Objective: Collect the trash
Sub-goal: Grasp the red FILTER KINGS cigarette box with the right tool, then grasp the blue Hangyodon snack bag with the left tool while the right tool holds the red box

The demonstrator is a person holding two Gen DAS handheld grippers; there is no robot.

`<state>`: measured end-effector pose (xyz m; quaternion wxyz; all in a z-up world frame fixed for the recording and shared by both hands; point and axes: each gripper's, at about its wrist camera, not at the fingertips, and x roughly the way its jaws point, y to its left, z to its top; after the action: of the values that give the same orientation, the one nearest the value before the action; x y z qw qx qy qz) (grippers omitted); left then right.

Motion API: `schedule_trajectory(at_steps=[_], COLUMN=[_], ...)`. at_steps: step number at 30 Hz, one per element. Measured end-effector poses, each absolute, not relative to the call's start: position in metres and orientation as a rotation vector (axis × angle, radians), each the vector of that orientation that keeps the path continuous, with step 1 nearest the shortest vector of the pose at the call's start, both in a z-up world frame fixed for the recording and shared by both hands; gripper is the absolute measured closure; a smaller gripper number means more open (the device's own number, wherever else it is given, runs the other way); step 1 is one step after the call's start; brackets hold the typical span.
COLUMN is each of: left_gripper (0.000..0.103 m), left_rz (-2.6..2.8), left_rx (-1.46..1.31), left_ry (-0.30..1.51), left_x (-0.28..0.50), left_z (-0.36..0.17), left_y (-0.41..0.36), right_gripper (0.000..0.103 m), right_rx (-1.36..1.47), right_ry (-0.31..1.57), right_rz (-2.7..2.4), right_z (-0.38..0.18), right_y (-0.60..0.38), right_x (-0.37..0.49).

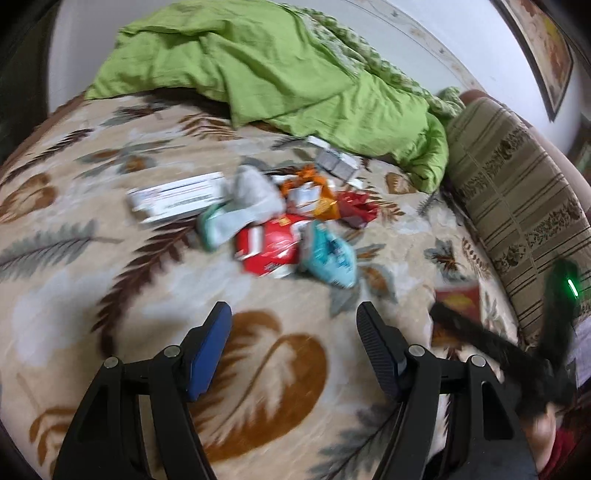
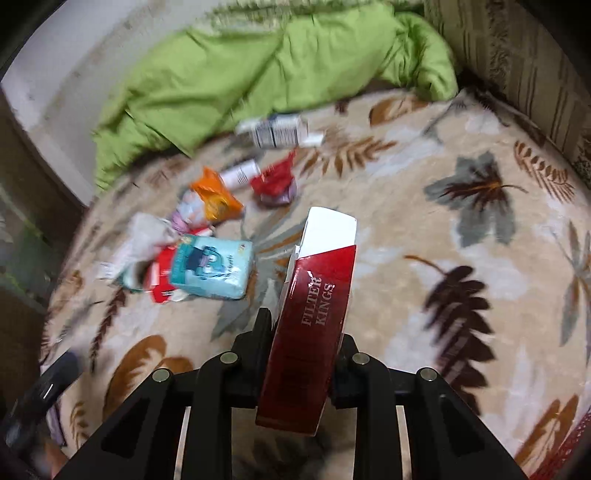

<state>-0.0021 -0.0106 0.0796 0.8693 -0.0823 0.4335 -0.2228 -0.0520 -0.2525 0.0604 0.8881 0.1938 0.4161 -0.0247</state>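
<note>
A heap of trash lies on a leaf-patterned blanket (image 1: 110, 280): a light blue tissue pack (image 1: 330, 258), a red wrapper (image 1: 269, 245), an orange packet (image 1: 319, 199), a crumpled dark red wrapper (image 1: 356, 208), a long white box (image 1: 177, 197) and a small grey carton (image 1: 338, 162). My left gripper (image 1: 293, 328) is open and empty, short of the heap. My right gripper (image 2: 306, 332) is shut on a dark red "Filter Kings" cigarette box (image 2: 314, 306), held above the blanket right of the heap. The tissue pack (image 2: 212, 267) and orange packet (image 2: 216, 197) show in the right wrist view.
A green duvet (image 1: 280, 70) is bunched at the back of the bed. A striped cushion (image 1: 517, 206) lies along the right edge. A white wall (image 1: 461, 33) stands behind. The right gripper with its red box shows blurred at the right of the left wrist view (image 1: 458, 299).
</note>
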Motion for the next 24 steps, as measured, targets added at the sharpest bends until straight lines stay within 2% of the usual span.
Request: schedule_trajectory(at_steps=[6, 11, 13, 15, 22, 24], left_gripper=[0.035, 0.039, 0.047, 0.049, 0.049, 0.045], left_rz=[-0.496, -0.524, -0.565, -0.633, -0.818, -0.777], left_rx=[-0.185, -0.197, -0.186, -0.155, 0.007, 0.017], left_ry=[0.907, 1.003, 1.036, 1.041, 1.043, 1.03], left_x=[0.054, 0.093, 0.087, 0.07, 0.0, 0.0], left_z=[0.07, 0.043, 0.032, 0.028, 0.033, 0.041], left_y=[-0.049, -0.074, -0.079, -0.084, -0.086, -0.08], right_gripper=[0.077, 0.077, 0.077, 0.077, 0.077, 0.077], right_rx=[0.432, 0.514, 0.529, 0.539, 0.613, 0.63], right_ry=[0.797, 0.8, 0.793, 0.787, 0.762, 0.777], right_rz=[-0.006, -0.016, -0.013, -0.009, -0.048, -0.048], right_z=[0.058, 0.051, 0.051, 0.051, 0.05, 0.047], right_y=[-0.257, -0.274, -0.277, -0.28, -0.298, -0.3], right_x=[-0.089, -0.082, -0.083, -0.084, -0.089, -0.088])
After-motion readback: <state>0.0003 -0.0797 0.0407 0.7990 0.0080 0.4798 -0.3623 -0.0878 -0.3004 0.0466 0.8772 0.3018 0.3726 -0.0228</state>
